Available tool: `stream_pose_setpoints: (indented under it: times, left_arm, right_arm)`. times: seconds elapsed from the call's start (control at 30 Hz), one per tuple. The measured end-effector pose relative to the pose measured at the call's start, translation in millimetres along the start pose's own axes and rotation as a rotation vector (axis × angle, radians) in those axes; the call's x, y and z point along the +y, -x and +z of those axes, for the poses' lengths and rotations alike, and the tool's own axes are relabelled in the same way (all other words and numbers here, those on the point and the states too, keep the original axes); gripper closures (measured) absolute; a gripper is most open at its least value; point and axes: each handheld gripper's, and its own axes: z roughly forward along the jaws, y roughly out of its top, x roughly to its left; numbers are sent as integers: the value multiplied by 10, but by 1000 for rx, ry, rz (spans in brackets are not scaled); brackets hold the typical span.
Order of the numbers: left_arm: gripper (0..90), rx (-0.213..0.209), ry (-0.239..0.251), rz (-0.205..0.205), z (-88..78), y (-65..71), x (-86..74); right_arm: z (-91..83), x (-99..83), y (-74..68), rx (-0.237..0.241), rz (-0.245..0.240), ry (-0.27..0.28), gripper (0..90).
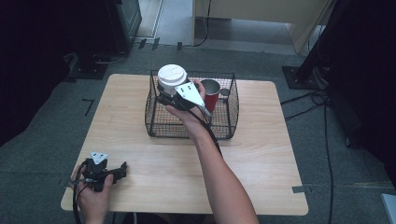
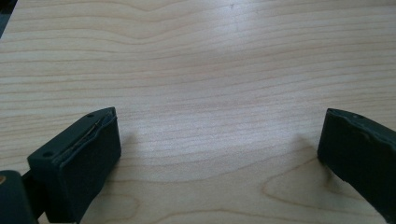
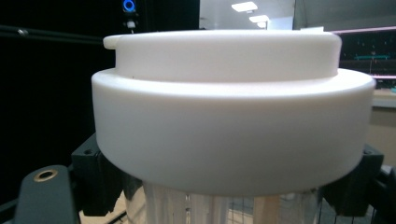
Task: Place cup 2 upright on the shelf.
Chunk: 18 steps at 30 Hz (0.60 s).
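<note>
Basket beneath clamped white-lidded cup

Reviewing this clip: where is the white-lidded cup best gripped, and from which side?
Grip the cup on its body just under the wide white lid, coming in level from the side, as the right gripper does. The overhanging lid likely helps stop it slipping down.

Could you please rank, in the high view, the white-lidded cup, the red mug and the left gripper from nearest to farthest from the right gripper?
1. White-lidded cup: clamped in the right gripper, above the wire basket.
2. Red mug: inside the basket, just to the right of the hand.
3. Left gripper: at the table's near-left corner, jaws open.
</note>
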Motion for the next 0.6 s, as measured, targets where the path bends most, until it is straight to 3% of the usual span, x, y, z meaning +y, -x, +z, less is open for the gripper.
stream_pose_setpoints:
  times: [0.23, 0.6]
  left_arm:
    - [0, 0, 0, 0, 0, 0, 0]
    - [1, 0, -2, 2, -1, -1, 0]
  right_arm:
    - [117, -127, 65, -12, -1, -56, 161]
    - [238, -286, 89, 39, -35, -151, 160]
